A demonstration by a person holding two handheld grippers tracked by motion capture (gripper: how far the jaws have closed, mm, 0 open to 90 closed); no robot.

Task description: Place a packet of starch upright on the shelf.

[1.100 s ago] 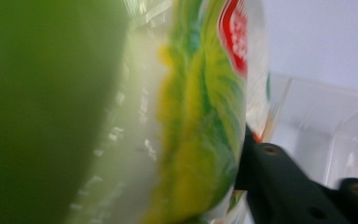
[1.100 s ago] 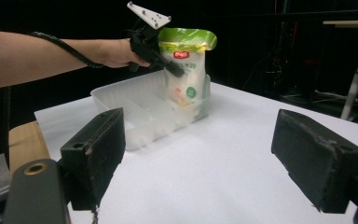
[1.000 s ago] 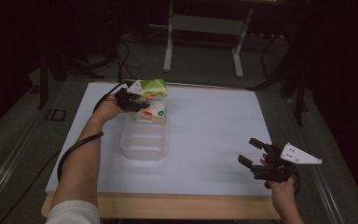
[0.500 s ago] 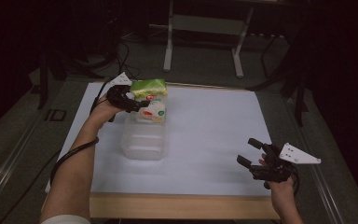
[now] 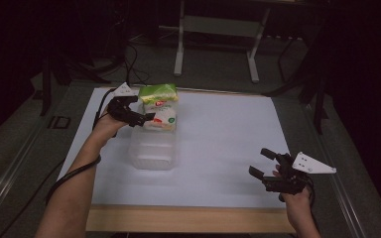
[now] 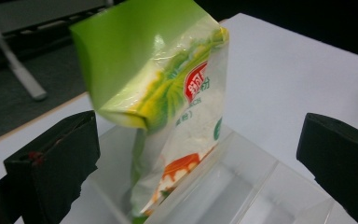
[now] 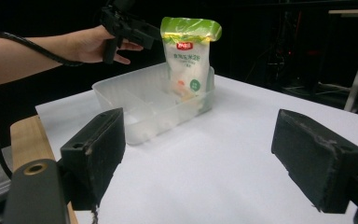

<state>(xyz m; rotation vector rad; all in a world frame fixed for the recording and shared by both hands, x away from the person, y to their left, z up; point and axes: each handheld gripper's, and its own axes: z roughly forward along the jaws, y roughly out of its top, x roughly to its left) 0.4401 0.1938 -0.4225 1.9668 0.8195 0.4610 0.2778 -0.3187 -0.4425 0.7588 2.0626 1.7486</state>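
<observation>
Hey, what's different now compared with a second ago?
The left tool has drawn back slightly from the green and white bag and is open, apart from it. The bag stands upright at the far end of the clear plastic container. The right tool stayed open near the table's front edge.

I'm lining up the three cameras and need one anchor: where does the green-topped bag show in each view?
High view: the bag stands upper left of centre, in the far end of the clear tub, beside the left gripper.
Left gripper view: the bag is centre, between the open jaws.
Right gripper view: the bag is top centre, upright in the tub.
Shared landmark: the tub's rim.
</observation>
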